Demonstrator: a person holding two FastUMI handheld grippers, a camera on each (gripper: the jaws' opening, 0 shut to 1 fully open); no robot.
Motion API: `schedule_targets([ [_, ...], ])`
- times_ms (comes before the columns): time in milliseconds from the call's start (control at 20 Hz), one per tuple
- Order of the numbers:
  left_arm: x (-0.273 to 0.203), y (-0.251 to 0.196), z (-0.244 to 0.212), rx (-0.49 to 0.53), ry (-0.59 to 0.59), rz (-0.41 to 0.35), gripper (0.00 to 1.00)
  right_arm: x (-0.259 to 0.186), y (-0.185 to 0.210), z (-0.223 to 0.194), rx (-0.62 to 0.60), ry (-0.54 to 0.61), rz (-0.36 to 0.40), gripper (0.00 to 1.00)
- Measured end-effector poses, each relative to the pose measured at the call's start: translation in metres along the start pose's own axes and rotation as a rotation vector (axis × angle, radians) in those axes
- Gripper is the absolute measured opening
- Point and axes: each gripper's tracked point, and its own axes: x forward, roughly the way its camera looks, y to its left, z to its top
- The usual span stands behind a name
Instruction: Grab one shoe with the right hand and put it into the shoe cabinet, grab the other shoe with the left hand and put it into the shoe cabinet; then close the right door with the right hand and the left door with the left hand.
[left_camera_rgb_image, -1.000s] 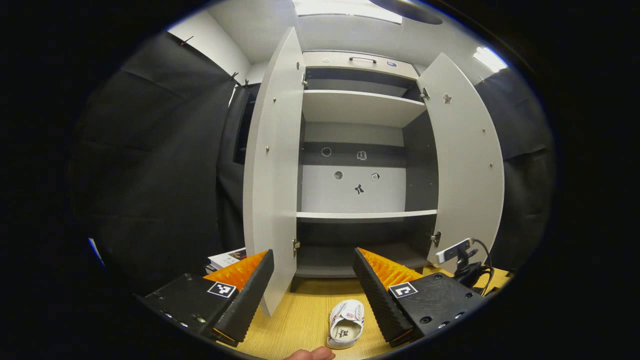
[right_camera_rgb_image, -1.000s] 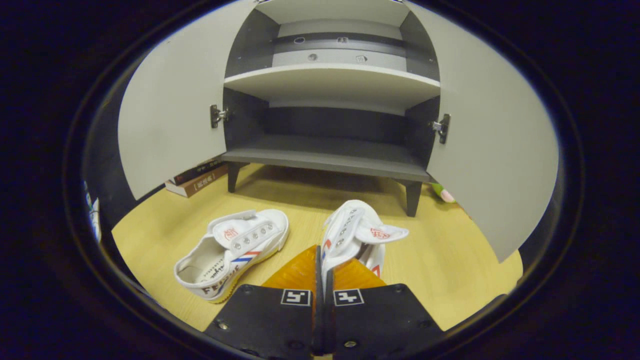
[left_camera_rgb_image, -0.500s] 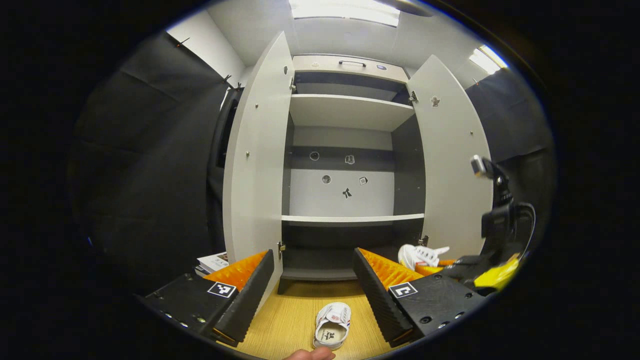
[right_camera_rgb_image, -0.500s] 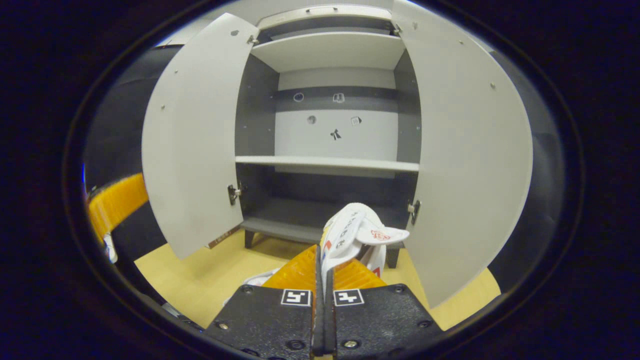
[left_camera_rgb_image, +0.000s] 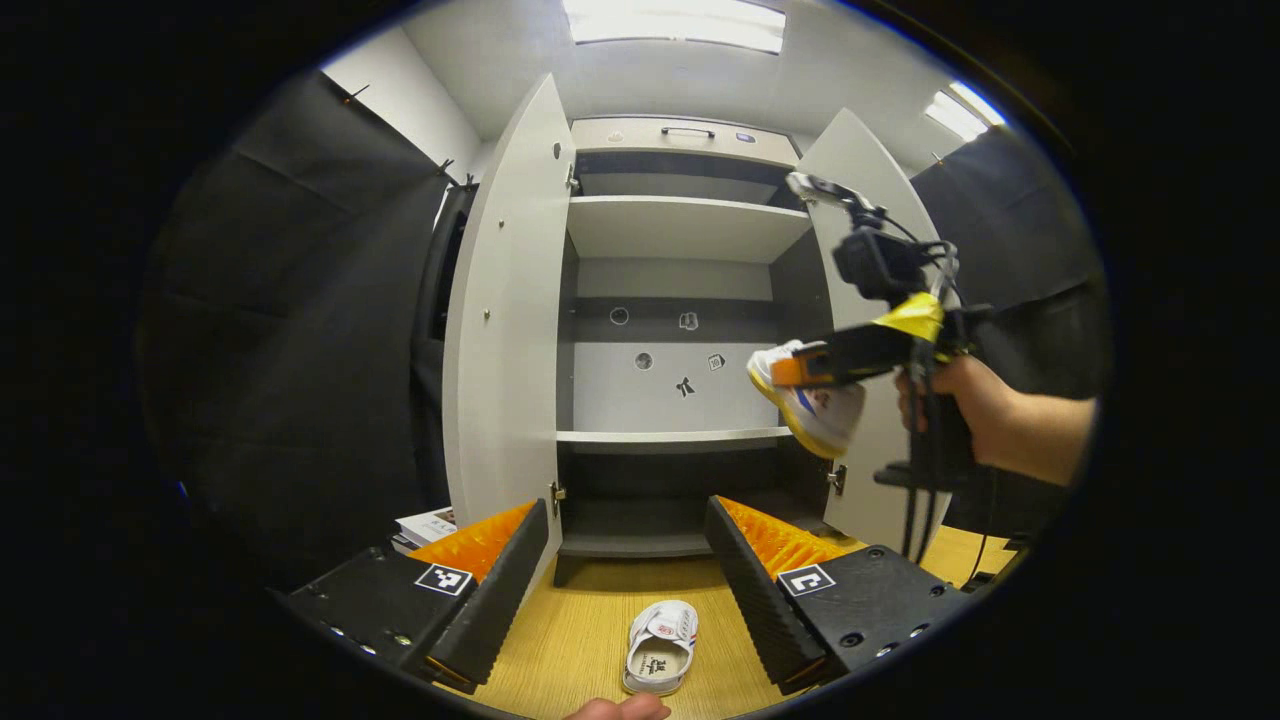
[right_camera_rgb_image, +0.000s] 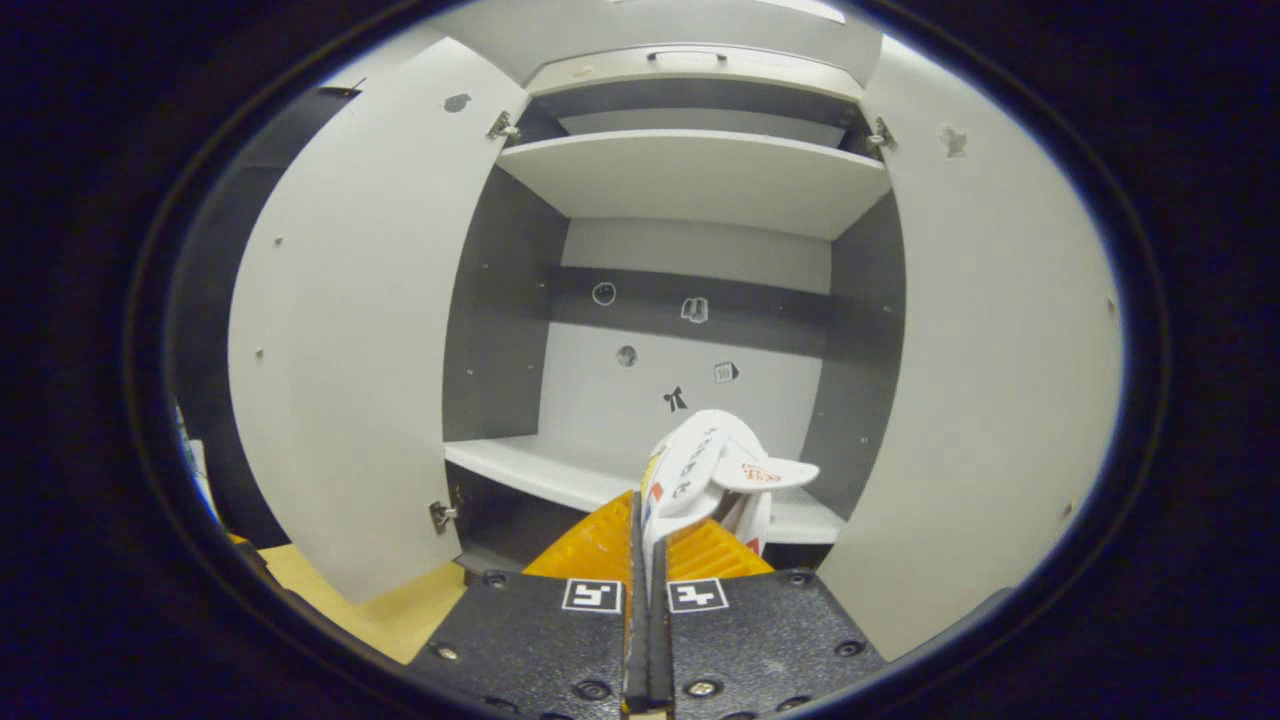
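Note:
In the right gripper view my right gripper (right_camera_rgb_image: 645, 530) is shut on the side wall of a white shoe (right_camera_rgb_image: 712, 470) and holds it in the air in front of the middle shelf (right_camera_rgb_image: 520, 470) of the shoe cabinet. The left gripper view has that same shoe (left_camera_rgb_image: 812, 400) hanging at middle-shelf height beside the right door (left_camera_rgb_image: 860, 250), pinched in the right gripper (left_camera_rgb_image: 790, 372) held by a hand (left_camera_rgb_image: 975, 395). My left gripper (left_camera_rgb_image: 625, 555) is open, low above the floor. The second white shoe (left_camera_rgb_image: 660, 648) lies on the floor between and beyond its fingers.
Both cabinet doors stand wide open: the left door (left_camera_rgb_image: 505, 330) and the right one. The upper shelf (left_camera_rgb_image: 685, 225) and bottom shelf (left_camera_rgb_image: 640, 540) are bare. A stack of books (left_camera_rgb_image: 428, 524) lies on the wooden floor (left_camera_rgb_image: 570, 640) left of the cabinet.
My right gripper has risen with its shoe from near the floor to middle-shelf height and moved closer to the cabinet. The left gripper stays open and has hardly moved.

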Motion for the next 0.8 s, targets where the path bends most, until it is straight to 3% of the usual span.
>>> schedule_targets([
  [200,-0.007,-0.004,0.001,-0.008,0.001,-0.011,0.95,0.069,-0.011,0.026,-0.071,0.051,-0.019,0.04],
  [400,-0.010,0.006,-0.007,-0.006,0.014,0.010,0.95,0.132,-0.032,0.019,-0.086,0.170,-0.071,0.04],
  [650,-0.008,0.021,-0.018,-0.017,0.046,0.047,0.95,0.186,-0.037,-0.005,-0.044,0.341,-0.064,0.04],
  [800,-0.006,0.033,-0.023,-0.016,0.058,0.077,0.95,0.204,-0.043,-0.015,-0.131,0.413,-0.073,0.04],
])
